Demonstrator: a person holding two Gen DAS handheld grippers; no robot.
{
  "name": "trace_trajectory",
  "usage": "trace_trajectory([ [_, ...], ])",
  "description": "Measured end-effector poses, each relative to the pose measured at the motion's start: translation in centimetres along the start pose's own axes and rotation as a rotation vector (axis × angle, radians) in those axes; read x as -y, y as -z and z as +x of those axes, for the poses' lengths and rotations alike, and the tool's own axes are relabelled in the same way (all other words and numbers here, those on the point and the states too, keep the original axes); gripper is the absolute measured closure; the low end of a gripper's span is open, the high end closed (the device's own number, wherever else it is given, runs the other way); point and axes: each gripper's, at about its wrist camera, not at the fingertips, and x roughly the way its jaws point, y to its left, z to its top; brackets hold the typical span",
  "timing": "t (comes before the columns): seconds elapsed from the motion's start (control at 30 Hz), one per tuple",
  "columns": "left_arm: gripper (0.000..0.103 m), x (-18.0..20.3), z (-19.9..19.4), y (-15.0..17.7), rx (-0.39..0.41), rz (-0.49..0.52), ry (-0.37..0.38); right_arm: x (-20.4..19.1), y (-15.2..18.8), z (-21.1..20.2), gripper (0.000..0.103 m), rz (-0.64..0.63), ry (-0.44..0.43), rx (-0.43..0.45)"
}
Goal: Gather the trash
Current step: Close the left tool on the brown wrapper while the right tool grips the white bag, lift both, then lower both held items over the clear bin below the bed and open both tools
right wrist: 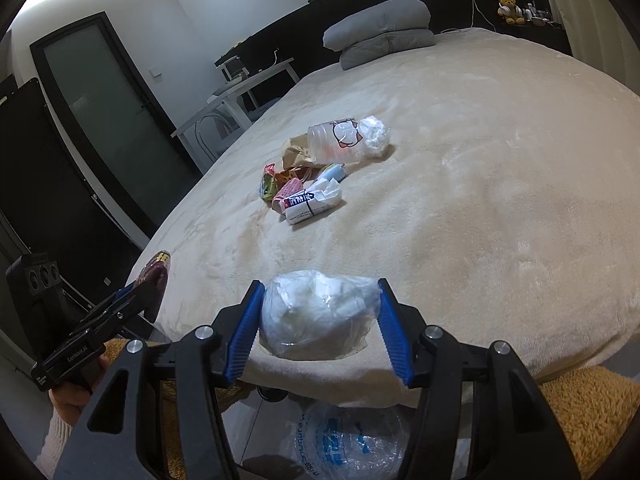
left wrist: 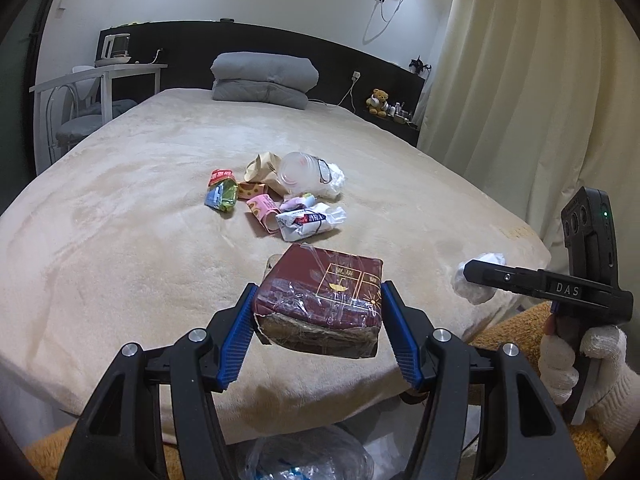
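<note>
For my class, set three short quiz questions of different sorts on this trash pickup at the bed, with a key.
1. Multiple choice: what sits between the left gripper's pads? A) a teddy bear B) a dark red box wrapped in torn film C) a grey pillow
2. True or false: the right gripper is clamped on a wad of white paper in clear plastic.
3. Fill in: on the floor below the bed's near edge lies a clear plastic ____.

Key
1. B, the dark red box.
2. True.
3. Bag. The remaining pile of wrappers is mid-bed.
</note>
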Motion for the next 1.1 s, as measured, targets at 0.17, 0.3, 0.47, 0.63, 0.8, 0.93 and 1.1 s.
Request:
trace_trajectory([
  [0.17,0.044,1.0,-0.6,1.7,-0.012,-0.009,-0.001,-0.7,1.7,-0.6,0.047,-0.001,-0.019,-0.016],
  [0.3,0.044,1.6,-0.7,3.0,-0.037,-0.034,0.007,-0.9,2.8,-0.5,0.047,0.006,-0.034,-0.041],
  [0.47,0.044,2.6,-0.1,4.7,-0.093,-0.036,0.017,-0.9,4.4,0.7,0.047,0.011,-0.05,-0.111],
  [0.63,0.043,2.6,1.3,5.7,-0.178,-0.061,0.029,-1.0,5.0,1.8,0.047,0.018,-0.059,-0.168],
  [0.8,0.043,2.3,3.0,6.5,-0.262,-0.074,0.017,-0.1,5.4,3.6,0.047,0.061,-0.057,-0.248],
  [0.93,0.043,1.7,4.5,7.4,-0.339,-0.11,0.032,0.9,6.5,5.0,0.047,0.102,-0.066,-0.339],
  [1.1,0.043,1.1,6.6,9.0,-0.46,-0.121,0.021,1.4,7.5,6.6,0.047,0.119,-0.049,-0.419],
])
